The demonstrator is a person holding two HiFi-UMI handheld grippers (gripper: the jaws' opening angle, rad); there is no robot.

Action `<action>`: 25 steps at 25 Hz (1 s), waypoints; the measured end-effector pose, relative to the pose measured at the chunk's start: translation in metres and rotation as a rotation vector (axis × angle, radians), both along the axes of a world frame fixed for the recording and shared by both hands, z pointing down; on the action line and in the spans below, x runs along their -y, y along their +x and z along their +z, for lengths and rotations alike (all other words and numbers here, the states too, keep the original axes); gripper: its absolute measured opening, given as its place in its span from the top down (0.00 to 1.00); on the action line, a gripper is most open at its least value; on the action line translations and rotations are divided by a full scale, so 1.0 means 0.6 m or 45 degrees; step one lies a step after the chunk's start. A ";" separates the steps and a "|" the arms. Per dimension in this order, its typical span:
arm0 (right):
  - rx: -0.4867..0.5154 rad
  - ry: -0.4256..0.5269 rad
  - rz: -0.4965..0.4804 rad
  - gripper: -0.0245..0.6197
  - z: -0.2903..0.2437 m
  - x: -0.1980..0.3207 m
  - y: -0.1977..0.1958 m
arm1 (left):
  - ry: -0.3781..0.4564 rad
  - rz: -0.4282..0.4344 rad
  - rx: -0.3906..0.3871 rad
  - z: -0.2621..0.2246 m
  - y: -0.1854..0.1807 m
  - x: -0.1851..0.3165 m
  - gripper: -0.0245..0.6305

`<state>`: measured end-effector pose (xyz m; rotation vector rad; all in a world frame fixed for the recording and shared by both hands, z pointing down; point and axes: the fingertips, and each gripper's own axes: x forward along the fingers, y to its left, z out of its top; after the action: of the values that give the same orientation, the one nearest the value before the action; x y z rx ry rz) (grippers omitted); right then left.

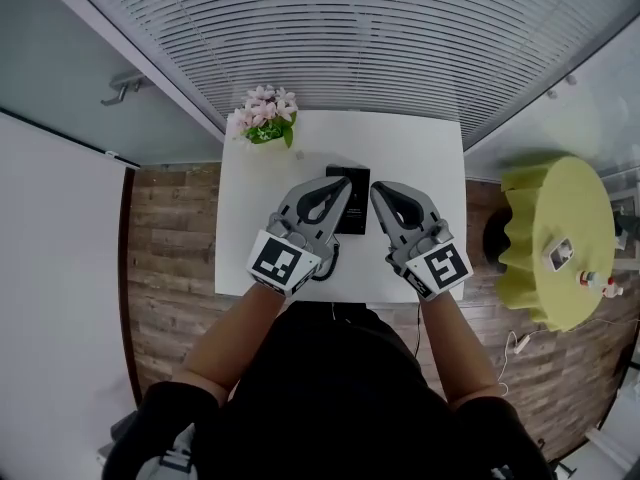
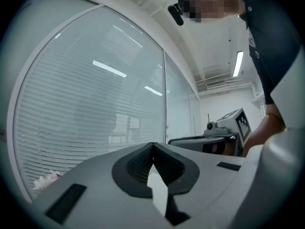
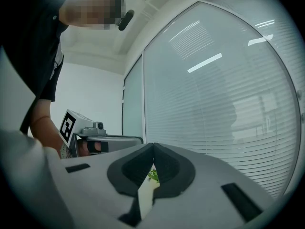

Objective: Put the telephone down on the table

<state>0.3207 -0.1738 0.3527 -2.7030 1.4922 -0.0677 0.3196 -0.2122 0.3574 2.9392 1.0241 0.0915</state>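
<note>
The black telephone (image 1: 354, 210) lies flat on the white table (image 1: 430, 158), near its middle, partly hidden under my grippers. My left gripper (image 1: 346, 182) hovers above its left side and my right gripper (image 1: 377, 188) above its right side, both pointing away from me. In the left gripper view the jaws (image 2: 153, 146) meet at the tips with nothing between them. The right gripper view shows the same: jaws (image 3: 153, 146) closed and empty. Neither gripper touches the telephone.
A pot of pink flowers (image 1: 266, 116) stands at the table's far left corner. A window with blinds (image 1: 400, 38) runs behind the table. To the right stands a yellow-green round table (image 1: 555, 238) with small items. A dark cord (image 1: 328, 264) hangs near the table's front edge.
</note>
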 end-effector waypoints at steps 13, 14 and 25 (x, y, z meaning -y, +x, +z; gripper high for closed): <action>-0.022 0.023 -0.013 0.93 -0.023 0.006 0.016 | 0.016 0.002 -0.016 -0.010 0.007 0.009 0.95; -0.020 0.021 -0.017 0.93 -0.022 0.008 0.017 | 0.015 -0.003 -0.013 -0.007 0.008 0.012 0.95; -0.023 -0.010 -0.021 0.93 -0.017 0.016 0.024 | 0.023 -0.029 -0.046 -0.012 0.017 0.017 0.95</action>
<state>0.3349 -0.1833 0.3428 -2.7050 1.5224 -0.0507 0.3298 -0.2222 0.3504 2.9788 0.9993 0.0476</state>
